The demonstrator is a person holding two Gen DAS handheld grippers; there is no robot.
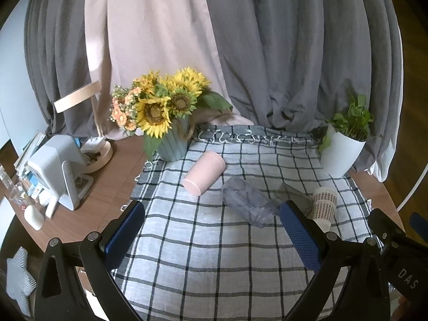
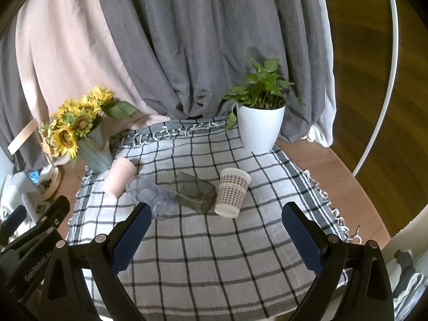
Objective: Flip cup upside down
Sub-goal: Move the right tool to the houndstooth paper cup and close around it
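Several cups lie on their sides in a row on the checked cloth (image 1: 208, 243). A pink cup (image 1: 204, 172) (image 2: 119, 178) is at the left. A clear bluish cup (image 1: 247, 200) (image 2: 152, 196) is beside it. A smoky square glass (image 2: 194, 191) (image 1: 293, 195) follows. A houndstooth paper cup (image 2: 232, 192) (image 1: 323, 206) is at the right. My left gripper (image 1: 211, 211) is open and empty, short of the cups. My right gripper (image 2: 215, 214) is open and empty, just in front of the paper cup and the glass.
A sunflower vase (image 1: 171, 144) (image 2: 93, 149) stands at the back left of the cloth. A white plant pot (image 1: 341, 152) (image 2: 259, 125) stands at the back right. A lamp base (image 1: 99, 152) and a white device (image 1: 57, 168) are on the wooden table (image 1: 107, 187) at left. Curtains hang behind.
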